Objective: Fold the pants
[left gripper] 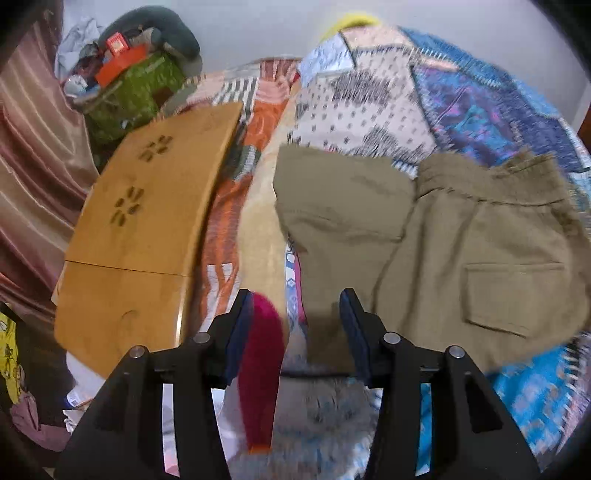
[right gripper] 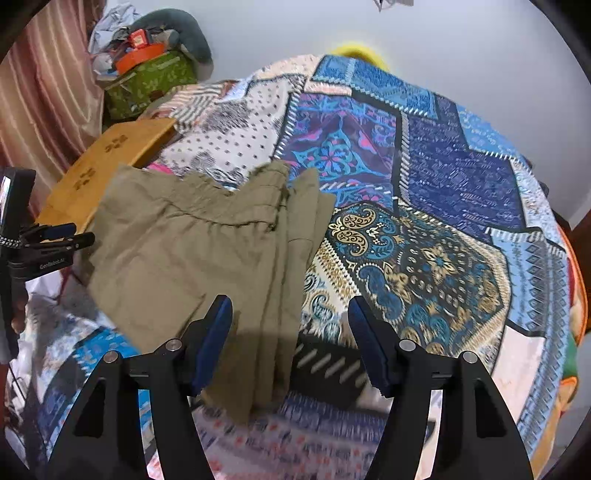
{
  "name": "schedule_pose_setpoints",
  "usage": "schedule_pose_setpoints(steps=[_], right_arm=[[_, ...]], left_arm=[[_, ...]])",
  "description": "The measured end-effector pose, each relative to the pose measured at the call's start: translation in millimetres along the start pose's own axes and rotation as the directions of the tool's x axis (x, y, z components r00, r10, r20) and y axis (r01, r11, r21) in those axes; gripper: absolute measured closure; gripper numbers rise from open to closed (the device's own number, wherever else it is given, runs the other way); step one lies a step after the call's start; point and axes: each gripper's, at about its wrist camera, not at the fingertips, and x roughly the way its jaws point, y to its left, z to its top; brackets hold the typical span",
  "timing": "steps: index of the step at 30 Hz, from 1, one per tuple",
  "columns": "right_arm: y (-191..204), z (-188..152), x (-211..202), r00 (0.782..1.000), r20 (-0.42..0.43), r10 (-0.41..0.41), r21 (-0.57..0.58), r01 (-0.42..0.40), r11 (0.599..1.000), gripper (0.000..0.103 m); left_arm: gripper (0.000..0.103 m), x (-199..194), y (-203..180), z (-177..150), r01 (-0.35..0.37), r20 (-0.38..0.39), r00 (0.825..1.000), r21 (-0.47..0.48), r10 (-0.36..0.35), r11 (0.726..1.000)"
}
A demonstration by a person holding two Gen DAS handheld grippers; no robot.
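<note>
L gripper (left gripper: 297, 317): jaws apart, nothing pinched; the lower edge of the pants (left gripper: 424, 251) lies between the pads but isn't pressed, w/ a dark pink cloth (left gripper: 264, 362) by the pad at 9 o'clock. R gripper (right gripper: 290, 332): jaws released too, the folded edge of the pants hanging loose in the gap, not clamped. One pair of olive-khaki pants, folded over, spread on a patchwork quilt (right gripper: 424, 206), waistband toward 12 o'clock, one flap pocket (left gripper: 513, 295) showing at 3 o'clock in the left view. One wooden lap table (left gripper: 147, 218) at 9–10 o'clock w/ 2 flower-shaped cutouts. At 11 o'clock a green box (left gripper: 136, 92), orange tin (right gripper: 138, 59) on top, grey cushion (left gripper: 173, 33) behind. In the right view the L gripper's body sits at 9 o'clock; small white lettering on it, too blurred to read for sure. Pink striped curtain (left gripper: 33, 147) at far 9 o'clock.
</note>
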Motion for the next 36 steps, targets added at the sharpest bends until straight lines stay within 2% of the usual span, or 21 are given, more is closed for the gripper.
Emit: schedule_pose_setpoints(steps=[4, 7, 11, 14, 17, 22, 27, 31, 34, 36], right_arm=[[10.0, -3.1, -44.8, 0.997, 0.070, 0.020, 0.007, -0.020, 1.000, 0.042], [17.2, -4.0, -79.1, 0.992, 0.125, 0.032, 0.003, -0.033, 0.999, 0.042], [29.6, -8.5, -138.8, 0.973, 0.229, 0.030, -0.019, -0.026, 0.999, 0.042], [38.1, -16.1, -176.4, 0.955, 0.294, 0.029, -0.032, -0.020, 0.999, 0.042], [47.9, -28.5, -216.9, 0.929, 0.367, 0.041, -0.048, -0.025, 0.999, 0.042], [64.9, -56.2, -274.1, 0.873, 0.485, 0.055, -0.077, -0.020, 0.997, 0.042], [81.0, -93.6, -324.2, 0.790, 0.605, 0.097, -0.103, -0.043, 0.994, 0.042], [96.7, -119.8, -346.4, 0.738, 0.669, 0.090, -0.119, -0.013, 0.993, 0.042], [105.8, -135.7, -352.1, 0.713, 0.695, 0.089, -0.113, -0.013, 0.994, 0.042], [111.1, -144.5, -354.4, 0.699, 0.709, 0.090, -0.114, -0.013, 0.993, 0.042]], left_arm=[[0.052, -61.0, -1.2, -4.9, 0.003, 0.087, 0.996, 0.003, -0.003, 1.000], [0.051, -113.2, -4.3, -10.1, 0.003, 0.166, 0.986, 0.012, -0.005, 1.000], [0.051, -186.7, -8.8, -20.7, 0.024, 0.275, 0.961, 0.008, -0.025, 1.000], [0.047, -240.4, -13.9, -37.3, 0.033, 0.351, 0.936, 0.009, -0.034, 0.999], [0.047, -289.5, -18.4, -59.4, 0.065, 0.424, 0.903, 0.019, -0.067, 0.998], [0.047, -362.5, -26.3, -105.9, 0.092, 0.550, 0.830, 0.037, -0.097, 0.995], [0.044, -416.2, -30.8, -153.8, 0.147, 0.648, 0.748, 0.050, -0.144, 0.988], [0.040, -441.5, -36.1, -186.8, 0.142, 0.705, 0.696, 0.052, -0.137, 0.989], [0.031, -450.6, -39.7, -205.5, 0.158, 0.727, 0.670, 0.061, -0.153, 0.986], [0.018, -453.5, -41.4, -215.9, 0.176, 0.737, 0.655, 0.067, -0.168, 0.982]])
